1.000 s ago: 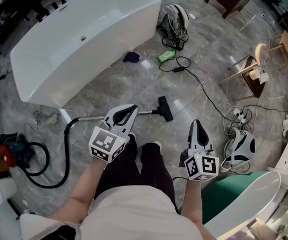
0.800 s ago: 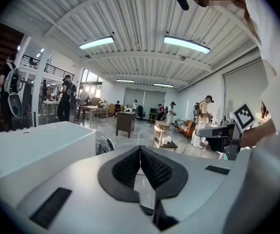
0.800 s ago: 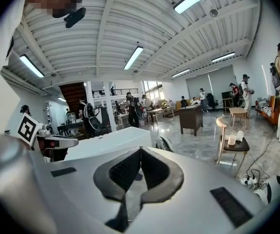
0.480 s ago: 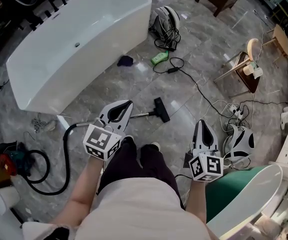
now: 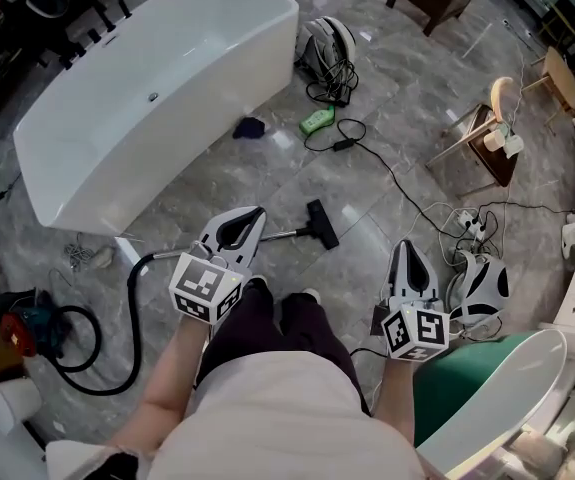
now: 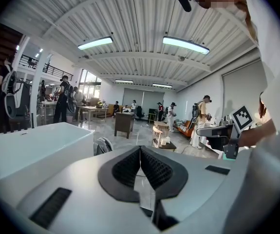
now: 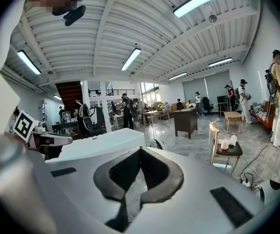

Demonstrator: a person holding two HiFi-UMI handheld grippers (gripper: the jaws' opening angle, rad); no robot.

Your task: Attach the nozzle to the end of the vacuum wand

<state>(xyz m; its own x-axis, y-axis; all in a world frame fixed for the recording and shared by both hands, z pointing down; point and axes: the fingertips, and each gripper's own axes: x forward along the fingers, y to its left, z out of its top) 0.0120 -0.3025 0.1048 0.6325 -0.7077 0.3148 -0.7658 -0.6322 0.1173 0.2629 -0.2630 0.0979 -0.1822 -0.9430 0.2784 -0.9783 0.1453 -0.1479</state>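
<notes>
With your left gripper (image 5: 250,218) and right gripper (image 5: 405,251) jaws closed and empty, reaching down unopened could knock the nozzle (image 5: 321,223) or wand (image 5: 282,234) skidding across the floor (image 5: 217,173).

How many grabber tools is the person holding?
2. The left gripper is held over the vacuum wand; the right gripper is beside the person's right leg. Both are shut and empty.
</notes>
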